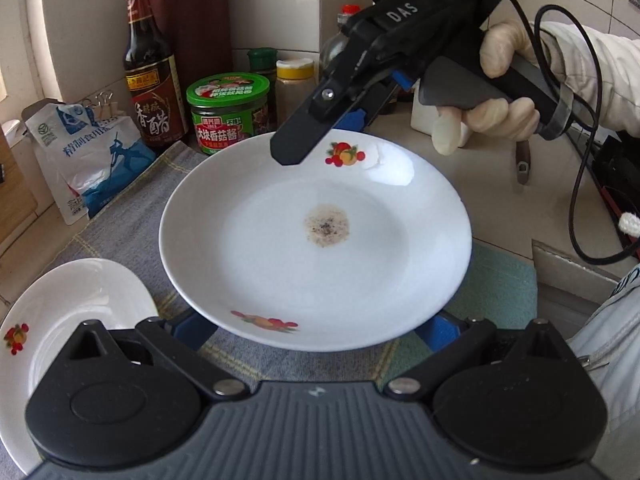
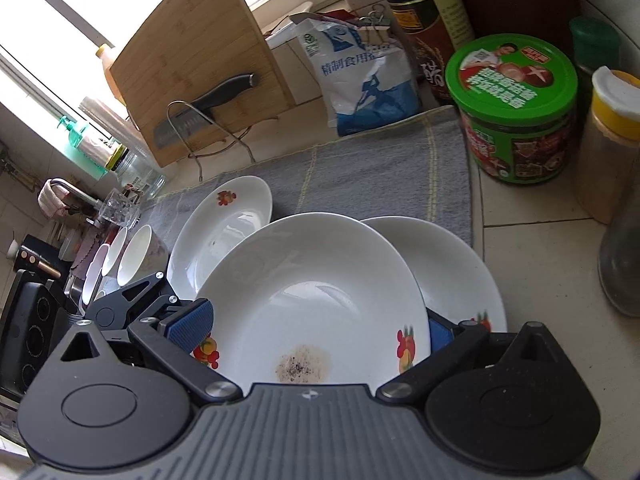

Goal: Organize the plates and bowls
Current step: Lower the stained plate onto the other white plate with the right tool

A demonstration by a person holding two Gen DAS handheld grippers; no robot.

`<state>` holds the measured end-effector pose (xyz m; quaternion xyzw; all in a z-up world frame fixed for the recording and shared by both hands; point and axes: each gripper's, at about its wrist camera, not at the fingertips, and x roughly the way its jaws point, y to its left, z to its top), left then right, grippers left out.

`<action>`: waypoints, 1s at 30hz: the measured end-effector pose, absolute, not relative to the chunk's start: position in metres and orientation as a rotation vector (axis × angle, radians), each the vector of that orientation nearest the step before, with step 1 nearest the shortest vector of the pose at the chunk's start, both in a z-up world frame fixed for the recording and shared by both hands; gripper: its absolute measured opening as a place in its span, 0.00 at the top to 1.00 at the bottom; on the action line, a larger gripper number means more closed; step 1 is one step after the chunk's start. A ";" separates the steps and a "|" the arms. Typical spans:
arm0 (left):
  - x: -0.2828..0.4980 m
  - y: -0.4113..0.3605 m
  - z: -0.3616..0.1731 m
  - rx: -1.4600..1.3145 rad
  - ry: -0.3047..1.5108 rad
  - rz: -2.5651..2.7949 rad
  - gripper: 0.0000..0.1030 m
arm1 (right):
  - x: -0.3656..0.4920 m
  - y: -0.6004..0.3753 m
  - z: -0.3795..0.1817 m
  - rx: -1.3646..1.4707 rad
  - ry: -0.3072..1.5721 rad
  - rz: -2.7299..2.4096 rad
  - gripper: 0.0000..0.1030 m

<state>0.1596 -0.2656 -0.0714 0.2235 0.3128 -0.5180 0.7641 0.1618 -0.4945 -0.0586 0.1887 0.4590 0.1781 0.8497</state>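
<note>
Holding the round white plate with fruit pictures and a brown speckled spot (image 1: pixel 316 236) takes both your grippers right now. It hangs in the air over the grey cloth mat (image 1: pixel 132 216), lying almost flat.

Your left gripper (image 1: pixel 310 330) has its near edge, with the blue pads at each side of the rim. They look pressed on the plate, but the plate hides the tips.

Your right gripper (image 1: pixel 296 148) bites the far edge from the other side, one dark finger on top of the rim, squeezed shut on it.

So the plate sits right between your two hands.

Two more white plates wait on the mat. From the right wrist, one white plate (image 2: pixel 452 268) lies just under the held one and another white plate (image 2: pixel 224 224) beside it. Each is close, so I think you only need to go down a little.
</note>
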 end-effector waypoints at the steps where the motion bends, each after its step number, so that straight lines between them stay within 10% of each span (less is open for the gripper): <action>1: 0.160 -0.268 -0.072 0.486 0.683 -1.126 0.01 | 0.162 -0.496 -0.060 0.397 0.968 0.374 0.00; 30: 0.172 -0.282 -0.082 0.514 0.728 -1.126 0.01 | 0.159 -0.510 -0.069 0.429 0.968 0.364 0.00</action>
